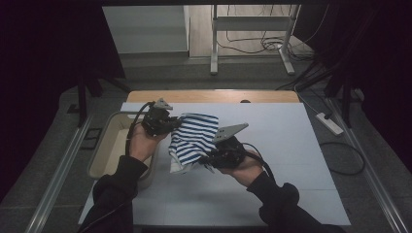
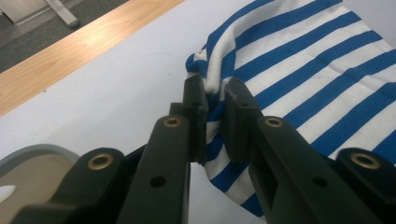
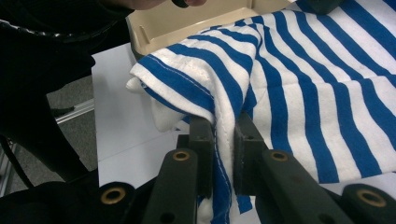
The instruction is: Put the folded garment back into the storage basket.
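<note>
A blue-and-white striped cloth (image 1: 193, 136) hangs between my two grippers above the white table (image 1: 291, 145). My left gripper (image 1: 171, 123) is at its far left end, shut on a bunched edge of the striped cloth (image 2: 299, 70); the left gripper (image 2: 214, 95) has the fabric pinched between its jaws. My right gripper (image 1: 210, 159) holds the near lower end. In the right gripper view the right gripper (image 3: 225, 128) is shut on a hemmed fold of the striped cloth (image 3: 299, 79), which drapes over its jaws.
A beige bin (image 1: 108, 145) sits at the table's left edge, under the left forearm; its rim (image 3: 187, 28) shows behind the cloth. A wooden strip (image 1: 214, 95) runs along the far edge. Cables and a metal stand (image 1: 252, 34) lie on the floor beyond.
</note>
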### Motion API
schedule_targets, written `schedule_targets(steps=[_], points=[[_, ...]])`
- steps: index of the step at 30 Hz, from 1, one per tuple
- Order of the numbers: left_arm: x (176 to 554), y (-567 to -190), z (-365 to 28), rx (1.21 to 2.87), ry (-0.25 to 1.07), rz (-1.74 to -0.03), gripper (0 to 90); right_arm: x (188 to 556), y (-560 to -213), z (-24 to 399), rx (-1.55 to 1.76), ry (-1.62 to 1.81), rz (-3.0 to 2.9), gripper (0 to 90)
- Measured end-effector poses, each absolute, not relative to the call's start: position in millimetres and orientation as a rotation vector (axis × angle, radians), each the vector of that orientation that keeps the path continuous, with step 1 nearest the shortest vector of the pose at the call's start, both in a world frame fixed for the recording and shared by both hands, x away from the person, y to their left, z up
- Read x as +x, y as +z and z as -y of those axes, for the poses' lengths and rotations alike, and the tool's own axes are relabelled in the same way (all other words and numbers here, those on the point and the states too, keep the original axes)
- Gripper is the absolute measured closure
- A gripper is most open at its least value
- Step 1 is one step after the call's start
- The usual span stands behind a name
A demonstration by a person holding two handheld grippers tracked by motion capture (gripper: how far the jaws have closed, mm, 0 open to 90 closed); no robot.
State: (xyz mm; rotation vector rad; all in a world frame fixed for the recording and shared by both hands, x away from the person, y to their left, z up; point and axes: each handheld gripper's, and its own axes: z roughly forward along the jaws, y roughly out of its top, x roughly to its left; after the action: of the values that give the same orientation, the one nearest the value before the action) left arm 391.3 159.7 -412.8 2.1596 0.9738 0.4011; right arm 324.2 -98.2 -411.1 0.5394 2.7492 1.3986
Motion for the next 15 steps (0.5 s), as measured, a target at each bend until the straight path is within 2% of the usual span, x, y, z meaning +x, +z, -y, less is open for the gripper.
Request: schedule_targets(steps=[15], points=[[390, -408, -177, 2.164, 0.428, -0.993, 80.7, 327, -411, 80, 0.517, 1.433, -2.75, 80.7]])
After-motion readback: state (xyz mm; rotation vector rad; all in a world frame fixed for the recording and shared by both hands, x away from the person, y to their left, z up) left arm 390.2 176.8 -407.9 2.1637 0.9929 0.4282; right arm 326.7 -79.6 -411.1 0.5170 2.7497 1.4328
